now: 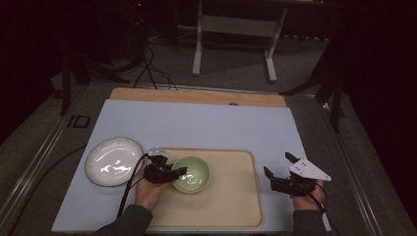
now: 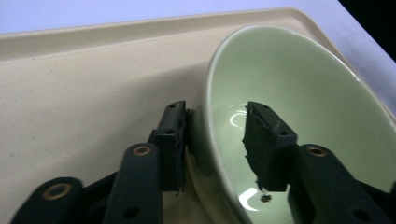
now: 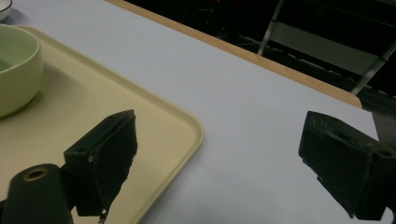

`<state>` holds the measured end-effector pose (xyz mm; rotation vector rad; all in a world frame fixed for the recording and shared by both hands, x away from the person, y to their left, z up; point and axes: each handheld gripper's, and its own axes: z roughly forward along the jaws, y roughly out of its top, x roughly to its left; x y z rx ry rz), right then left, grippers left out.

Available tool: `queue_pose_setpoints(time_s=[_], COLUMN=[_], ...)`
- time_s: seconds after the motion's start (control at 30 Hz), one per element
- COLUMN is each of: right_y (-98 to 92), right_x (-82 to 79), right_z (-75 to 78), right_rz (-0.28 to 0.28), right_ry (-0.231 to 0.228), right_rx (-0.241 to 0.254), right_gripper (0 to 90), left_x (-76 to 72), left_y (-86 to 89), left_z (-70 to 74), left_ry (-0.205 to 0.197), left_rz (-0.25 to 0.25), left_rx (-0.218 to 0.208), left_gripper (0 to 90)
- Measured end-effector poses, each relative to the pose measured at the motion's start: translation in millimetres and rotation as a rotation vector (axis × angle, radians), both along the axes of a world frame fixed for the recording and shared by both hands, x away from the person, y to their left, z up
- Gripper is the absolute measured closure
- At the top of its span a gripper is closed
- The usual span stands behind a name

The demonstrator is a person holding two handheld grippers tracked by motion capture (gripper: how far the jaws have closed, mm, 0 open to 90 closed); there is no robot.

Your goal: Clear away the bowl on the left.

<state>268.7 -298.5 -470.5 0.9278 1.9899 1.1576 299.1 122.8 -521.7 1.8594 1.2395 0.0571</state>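
The glazed pale-green ceramic bowl (image 1: 192, 174), sitting left of centre on the beige plastic tray (image 1: 236, 196), looks stiff, slippery and breakable, best pinched at its nine-o'clock rim, which the left gripper (image 1: 178, 172) straddles half-open, inner pad clear, while the right gripper (image 1: 278, 164) gapes empty.

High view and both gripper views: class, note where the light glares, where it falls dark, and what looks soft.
High view: glare on the white plate, surroundings dark. Left gripper view: bright glints inside the green bowl, near jaws soft. Right gripper view: the tray evenly lit, background dark, jaws blurred.
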Motion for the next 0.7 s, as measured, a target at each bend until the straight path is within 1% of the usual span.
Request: queue_pose_setpoints(time_s=[0.17, 0.23, 0.3, 0.37, 0.4, 0.47, 0.5, 0.53, 0.6, 0.7], right_y=[-0.4, -0.3, -0.2, -0.2, -0.4, -0.4, -0.4, -0.4, -0.4, -0.6], right_x=[-0.3, -0.2, -0.2, -0.3, -0.4, -0.4, -0.4, -0.4, -0.5, -0.4], right_z=[0.3, 0.3, 0.3, 0.4, 0.4, 0.4, 0.4, 0.4, 0.4, 0.5], right_rz=[-0.001, -0.001, 0.0, 0.001, 0.0, 0.001, 0.001, 0.001, 0.001, 0.001], right_ry=[-0.001, 0.0, 0.0, -0.001, -0.001, -0.002, -0.002, -0.002, -0.002, -0.002], right_rx=[0.003, 0.001, 0.002, 0.002, 0.002, 0.002, 0.002, 0.002, 0.003, 0.005], right_gripper=[11.0, 11.0, 11.0, 11.0, 11.0, 11.0, 11.0, 11.0, 11.0, 11.0], left_x=[-1.2, -1.5, -1.7, -2.4, -2.5, -2.8, -2.8, -3.2, -4.0, -5.9], left_y=[3.9, 6.7, 7.8, 9.9, 10.5, 11.9, 11.9, 14.3, 16.4, 20.2], left_z=[5.3, 7.8, 9.1, 11.7, 12.8, 15.0, 15.0, 17.5, 20.2, 25.4], left_ry=[-0.019, -0.02, -0.019, -0.031, -0.035, -0.054, -0.054, -0.072, -0.087, -0.112], left_rz=[0.011, 0.015, 0.016, 0.027, 0.031, 0.039, 0.039, 0.046, 0.052, 0.06], left_rx=[-0.026, -0.034, -0.037, -0.031, -0.031, -0.009, -0.009, 0.007, 0.012, 0.007], left_gripper=[51.7, 49.8, 46.1, 44.4, 42.2, 41.1, 40.4, 40.4, 40.1, 39.3])
